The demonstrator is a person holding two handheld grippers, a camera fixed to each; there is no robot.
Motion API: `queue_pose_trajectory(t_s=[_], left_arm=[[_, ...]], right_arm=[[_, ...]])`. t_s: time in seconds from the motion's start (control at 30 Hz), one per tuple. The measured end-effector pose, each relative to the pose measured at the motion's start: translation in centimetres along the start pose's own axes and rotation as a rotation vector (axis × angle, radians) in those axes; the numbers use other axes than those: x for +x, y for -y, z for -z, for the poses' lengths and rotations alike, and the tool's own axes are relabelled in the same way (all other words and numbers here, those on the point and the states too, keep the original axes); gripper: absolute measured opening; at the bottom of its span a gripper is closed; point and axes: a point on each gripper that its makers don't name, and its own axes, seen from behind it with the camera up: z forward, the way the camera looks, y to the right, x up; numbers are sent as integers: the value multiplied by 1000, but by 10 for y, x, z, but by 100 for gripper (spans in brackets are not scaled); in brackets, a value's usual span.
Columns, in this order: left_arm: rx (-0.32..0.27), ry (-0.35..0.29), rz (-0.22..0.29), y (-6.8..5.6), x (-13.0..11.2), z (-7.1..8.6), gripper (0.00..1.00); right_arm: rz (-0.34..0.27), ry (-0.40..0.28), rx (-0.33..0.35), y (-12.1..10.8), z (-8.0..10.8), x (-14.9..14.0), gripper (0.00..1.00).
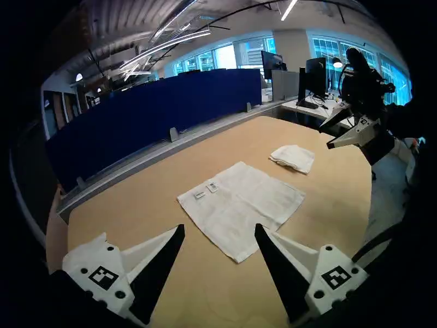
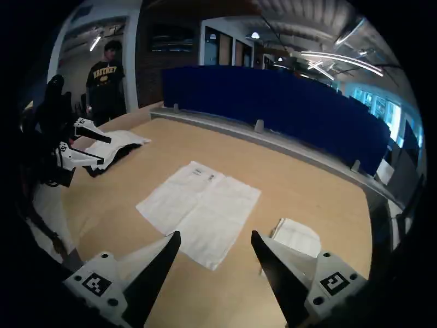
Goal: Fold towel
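One flat towel (image 1: 240, 208) on table (image 1: 136, 218)

Towel tags: two small tags (image 1: 206, 190) on the flat towel (image 1: 240, 208), ahead between the fingers (image 1: 158, 262) of the left gripper (image 1: 218, 226); print too small to read.
Shirt print: yellow lettering on a person's dark shirt (image 2: 105, 74), far left beyond the right gripper (image 2: 214, 234); too blurred to read.
Finger markers: black-and-white square codes (image 1: 104, 276) at the finger bases; no letters.

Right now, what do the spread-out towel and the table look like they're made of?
Spread-out towel: white cloth, likely cotton, matte; it lies limp with soft creases. Table: pale wood or wood-look laminate, smooth with slight sheen; which one, I cannot tell.
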Motion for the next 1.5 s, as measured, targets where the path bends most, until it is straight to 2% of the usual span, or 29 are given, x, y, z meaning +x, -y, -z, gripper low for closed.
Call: queue_pose_trajectory(t_s=[0.23,0.47,0.67,0.93,1.17,1.3,1.5], left_arm=[[-33,55,-19,-13,-30,-20,95],[-60,113,-51,-23,-64,-47,95],[-74,139,-42,-28,-84,-68,95],[-94,173,-22,-31,-104,-85,96],[-113,214,-59,-32,-122,-96,95],[-116,228,-73,-32,-127,-99,94],[-133,264,-60,-35,-136,-102,88]], right_arm=[[0,38,-6,-1,-30,-35,100],[-12,78,1,-4,-61,-70,100],[2,115,3,-4,-80,-97,100],[1,146,1,-3,-93,-120,100],[-8,157,1,-3,-99,-128,100],[-9,163,9,-1,-101,-130,96],[-10,172,10,-1,-104,-134,89]])
